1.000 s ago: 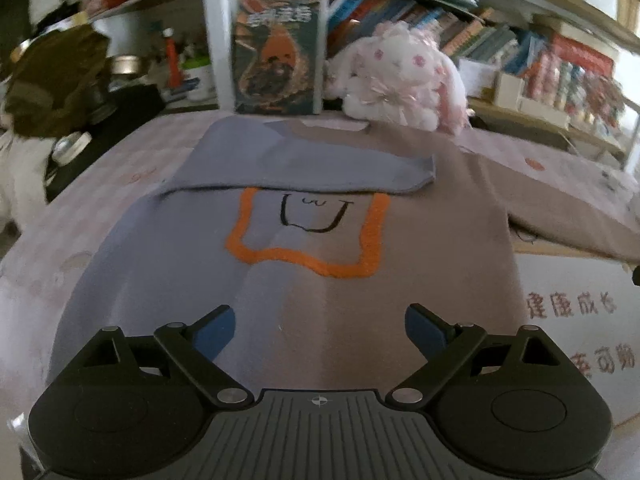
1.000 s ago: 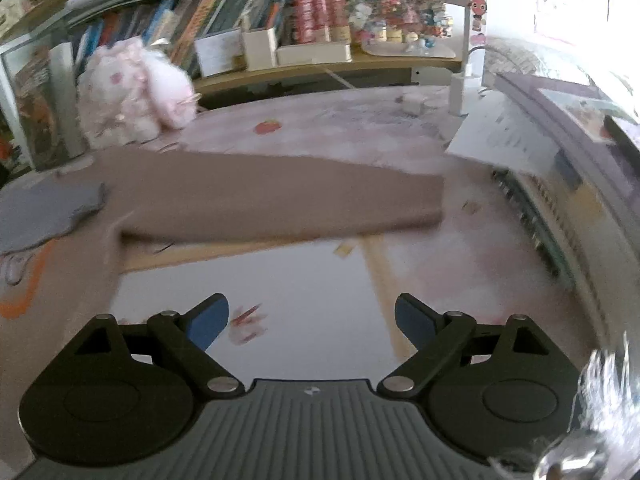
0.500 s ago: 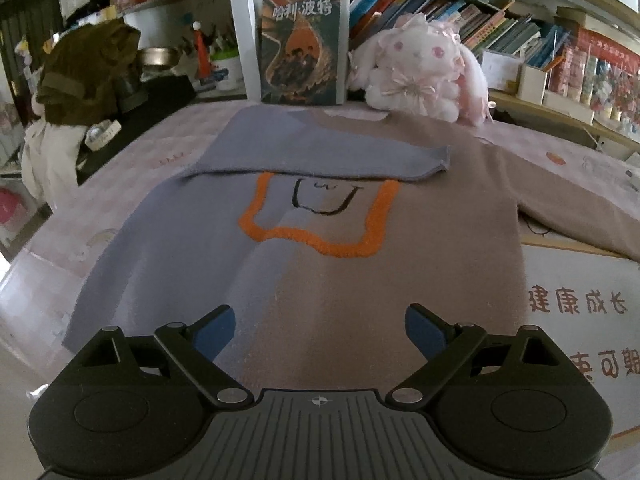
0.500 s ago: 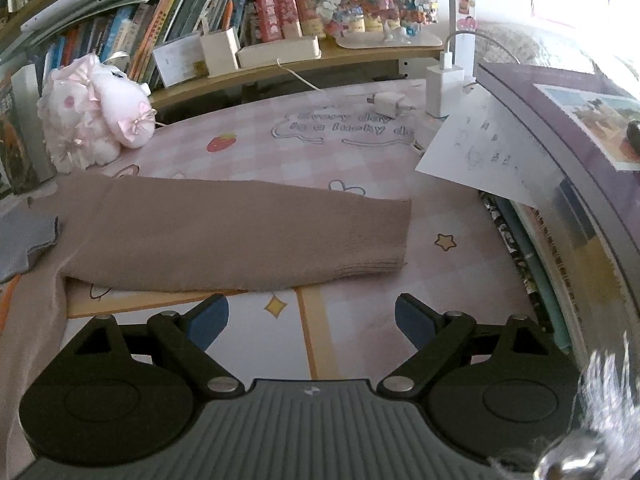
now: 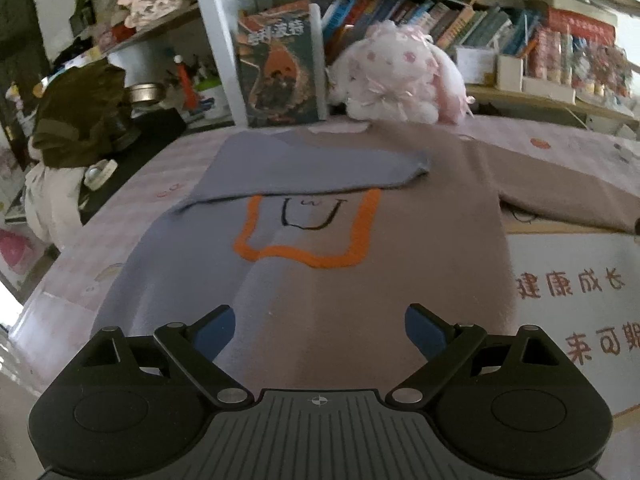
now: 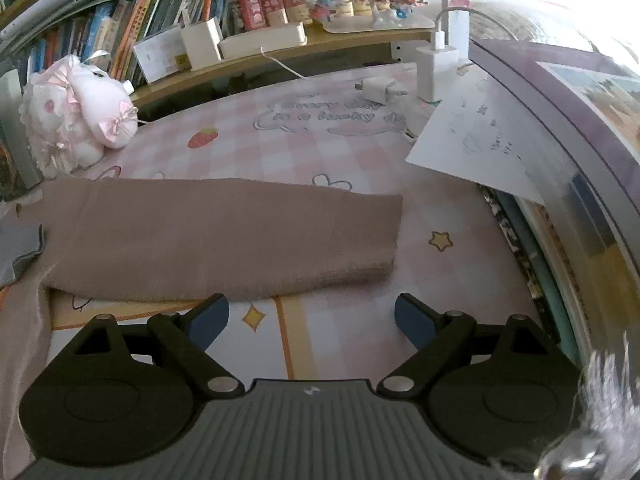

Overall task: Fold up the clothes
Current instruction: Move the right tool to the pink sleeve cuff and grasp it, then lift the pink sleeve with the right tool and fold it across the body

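Sweater (image 5: 320, 248) flat on desk mat (image 6: 320, 136), grey sleeve (image 5: 304, 172) folded across chest; brown sleeve (image 6: 224, 236) outstretched; left gripper (image 5: 319, 330) and right gripper (image 6: 312, 320) both spread, empty; risk: shallow pinch at cuff slips, sleeve bunches.

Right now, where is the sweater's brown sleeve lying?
In the right wrist view, the brown sleeve lies flat across the pink checked mat, just beyond the open right gripper, cuff pointing right toward the paper sheet.

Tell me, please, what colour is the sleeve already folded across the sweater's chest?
Grey-blue sleeve, shown best by the left wrist view.
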